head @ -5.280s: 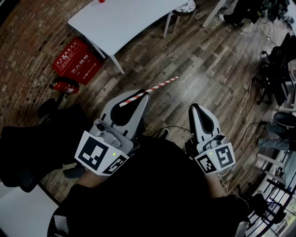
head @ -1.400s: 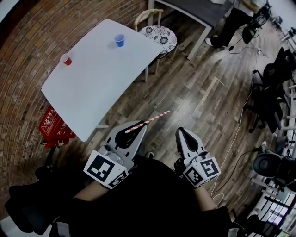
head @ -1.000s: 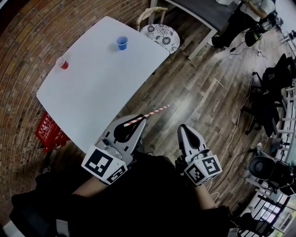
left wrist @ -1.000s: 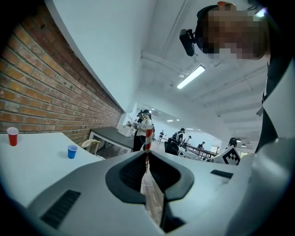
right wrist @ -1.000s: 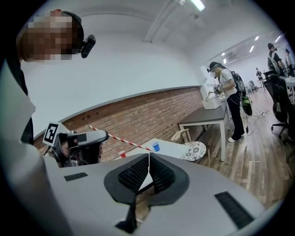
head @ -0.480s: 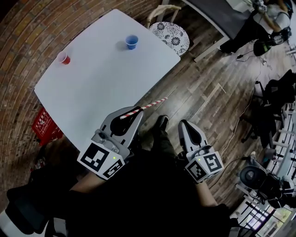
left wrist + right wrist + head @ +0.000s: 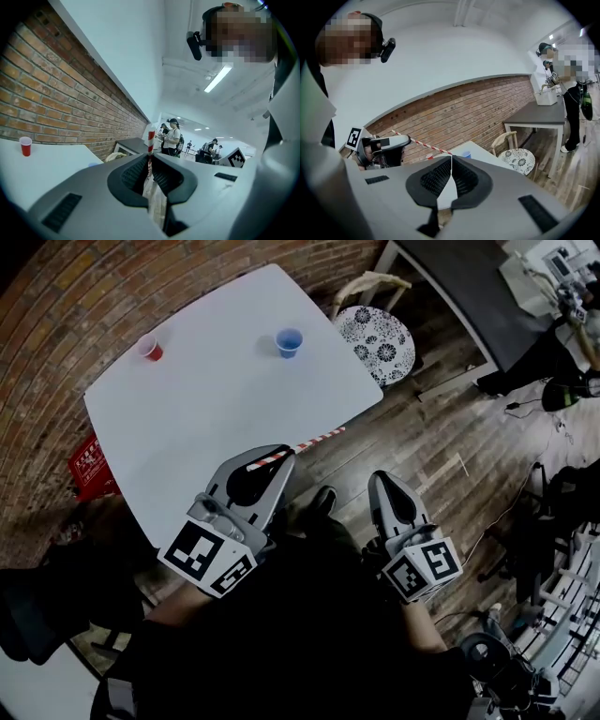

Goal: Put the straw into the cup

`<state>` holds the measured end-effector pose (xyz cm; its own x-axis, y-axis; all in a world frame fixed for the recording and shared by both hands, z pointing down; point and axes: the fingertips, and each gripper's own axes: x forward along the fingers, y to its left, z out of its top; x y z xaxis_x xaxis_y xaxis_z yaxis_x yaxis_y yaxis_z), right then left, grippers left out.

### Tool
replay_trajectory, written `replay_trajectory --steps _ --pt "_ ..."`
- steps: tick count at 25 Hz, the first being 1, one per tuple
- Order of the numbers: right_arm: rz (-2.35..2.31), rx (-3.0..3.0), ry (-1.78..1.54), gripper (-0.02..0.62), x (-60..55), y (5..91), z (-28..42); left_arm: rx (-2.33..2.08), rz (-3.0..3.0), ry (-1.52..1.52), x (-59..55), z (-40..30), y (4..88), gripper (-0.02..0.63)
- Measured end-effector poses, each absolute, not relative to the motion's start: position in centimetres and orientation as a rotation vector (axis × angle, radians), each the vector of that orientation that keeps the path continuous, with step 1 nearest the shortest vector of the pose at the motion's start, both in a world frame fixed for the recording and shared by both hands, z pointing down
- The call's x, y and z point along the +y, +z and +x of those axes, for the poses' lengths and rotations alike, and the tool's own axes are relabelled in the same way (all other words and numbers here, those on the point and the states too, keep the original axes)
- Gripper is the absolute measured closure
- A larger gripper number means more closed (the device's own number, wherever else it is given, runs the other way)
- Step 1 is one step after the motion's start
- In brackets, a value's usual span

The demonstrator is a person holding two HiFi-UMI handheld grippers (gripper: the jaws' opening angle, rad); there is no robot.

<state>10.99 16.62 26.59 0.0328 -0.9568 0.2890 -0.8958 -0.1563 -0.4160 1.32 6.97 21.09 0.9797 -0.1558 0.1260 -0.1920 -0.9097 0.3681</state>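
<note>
Left gripper (image 7: 270, 457) clamps the straw (image 7: 309, 441), right gripper (image 7: 386, 480) closed on nothing — I'd tip its end down squarely over the blue cup (image 7: 289, 341).

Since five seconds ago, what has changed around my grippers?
The white table has drawn close, its red plastic cup and blue plastic cup now in view. The left gripper stays shut on the red-and-white striped straw; the right gripper stays shut, empty.

White table (image 7: 216, 427) upper centre, floral stool (image 7: 376, 332) right of it, red box (image 7: 86, 463) left edge, dark table (image 7: 459, 285) upper right.
</note>
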Motion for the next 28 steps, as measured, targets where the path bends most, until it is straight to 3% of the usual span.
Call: replay_trajectory --steps 12,28 --pt "-1.94 2.115 -0.829 0.568 15.8 27.7 20.2 -0.531 2.707 0.144 8.2 9.2 21.1 0.569" --pt "-1.823 2.196 -0.94 0.568 13.2 30.2 21.8 -0.642 2.654 0.219 6.6 11.4 23.2 0.569"
